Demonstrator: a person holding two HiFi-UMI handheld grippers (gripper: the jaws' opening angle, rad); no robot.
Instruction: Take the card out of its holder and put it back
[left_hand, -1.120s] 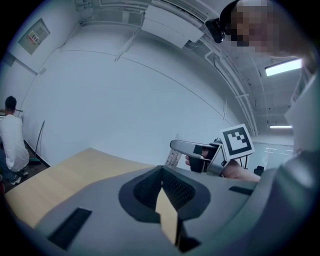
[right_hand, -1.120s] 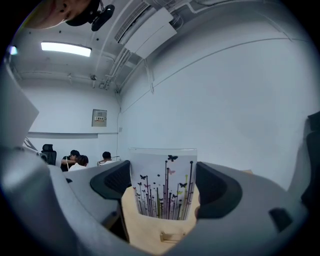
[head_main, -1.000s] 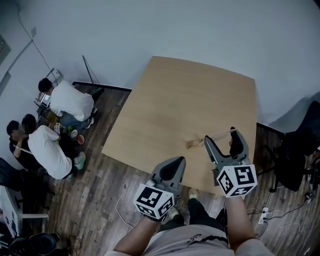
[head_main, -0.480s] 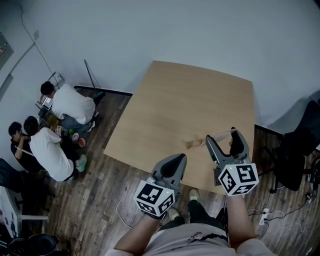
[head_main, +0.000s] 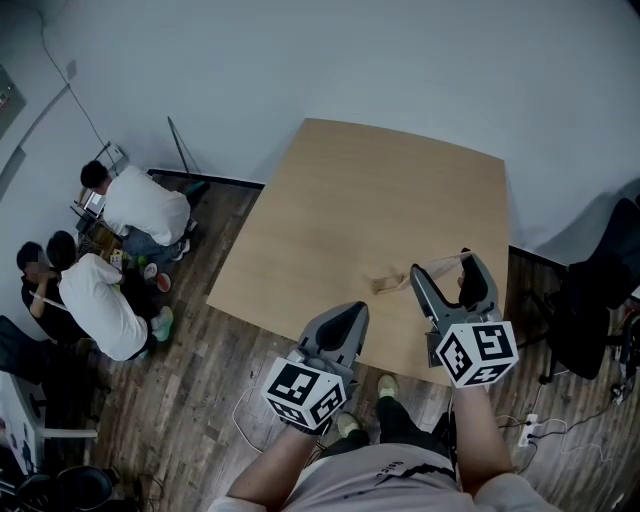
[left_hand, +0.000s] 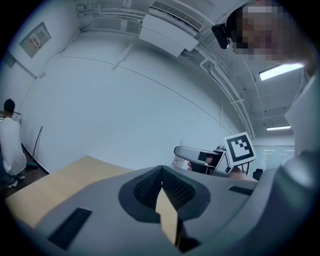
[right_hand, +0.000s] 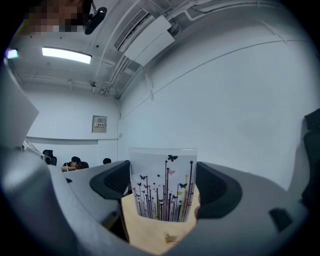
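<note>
"Two claws: what's each doing?"

"Your right claw (right_hand: 162, 172) clamps the white butterfly-printed card (right_hand: 161, 195) upright, so it can slot into the small wooden holder (head_main: 386, 285) below and ahead. Your left claw (left_hand: 161, 175), jaws together and empty, sits beside it."

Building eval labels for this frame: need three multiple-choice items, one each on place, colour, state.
1. Where is the card? A in a drawer; B in the right hand-held gripper; C in a box.
2. The table top is: A black; B light wood; C red.
3. The left hand-held gripper's jaws are: A wide apart; B clamped on the card; C together, empty.
Key: 1 B, it stands between those jaws; 2 B, tan surface shows; 3 C, its pads meet in its own view.
</note>
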